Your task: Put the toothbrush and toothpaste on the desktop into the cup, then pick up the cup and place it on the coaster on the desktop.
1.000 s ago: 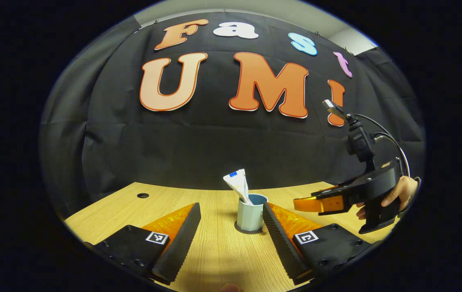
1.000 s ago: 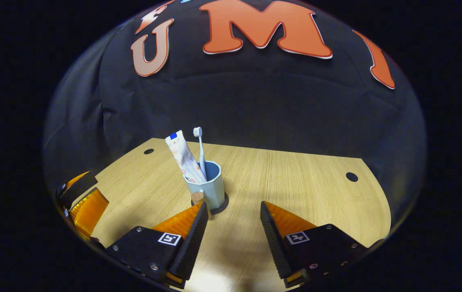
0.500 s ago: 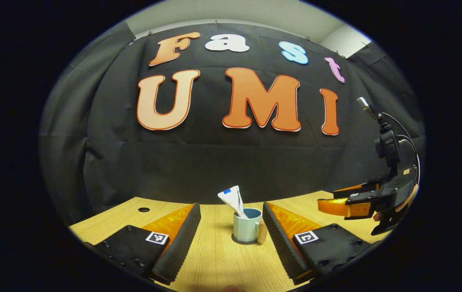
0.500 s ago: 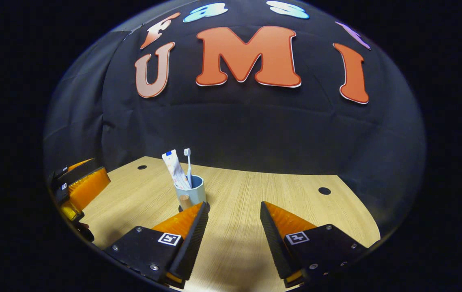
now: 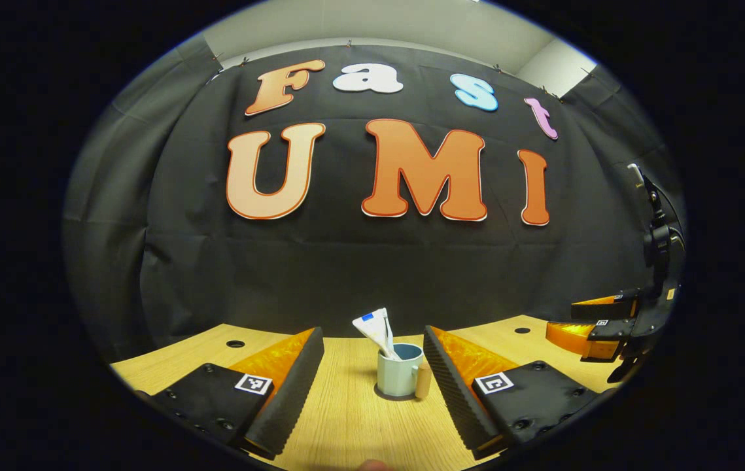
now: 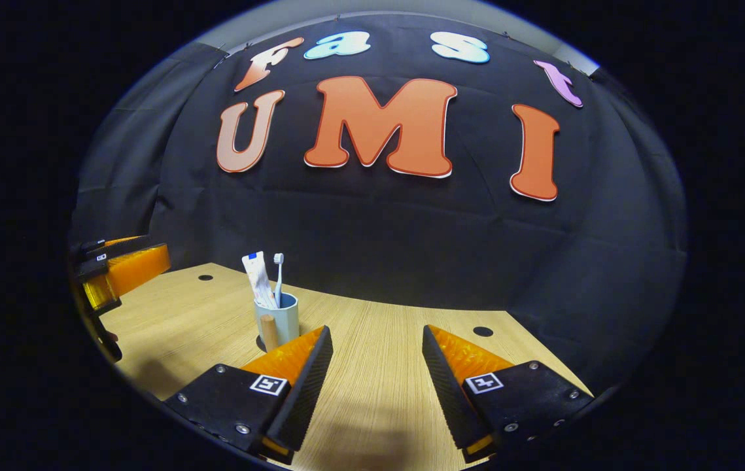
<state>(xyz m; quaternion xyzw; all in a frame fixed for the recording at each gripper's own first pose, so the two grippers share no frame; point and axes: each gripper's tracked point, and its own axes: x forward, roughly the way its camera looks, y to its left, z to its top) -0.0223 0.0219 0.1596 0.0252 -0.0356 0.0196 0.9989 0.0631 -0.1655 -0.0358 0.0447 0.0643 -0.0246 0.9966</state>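
Left gripper view: left claw (image 5: pixel 372 386) spread wide, nothing between its fingers, low over the wooden counter (image 5: pixel 346 425). Cup (image 5: pixel 399 371) sits upright straight ahead, framed between the 2 fingers but well apart from both – no contact. It rests on a dark round coaster (image 5: pixel 390 394), rim just visible under the base. A small wooden handle (image 5: pixel 422 381) sticks out on the cup's right side. Toothpaste (image 5: pixel 373 328) stands in the cup, leaning left; toothbrush (image 5: pixel 390 335) is in there too, mostly hidden behind the tube. The right claw (image 5: pixel 585 324) shows at the far right edge, above the counter, well apart from the cup.

Right gripper view: right claw (image 6: pixel 375 392) also wide open and empty. Cup (image 6: pixel 277 320) is ahead and to the left, near the tip of the left-hand finger but not touching it. Toothpaste (image 6: pixel 258 280) and toothbrush (image 6: pixel 278 275) both upright in it – bristle head at the top. Coaster (image 6: pixel 260 343) shows as a dark sliver under the cup. Left claw (image 6: pixel 117 271) at the far left edge, well apart from the cup. 2 small round holes (image 6: pixel 483 331) in the counter near its back edge.
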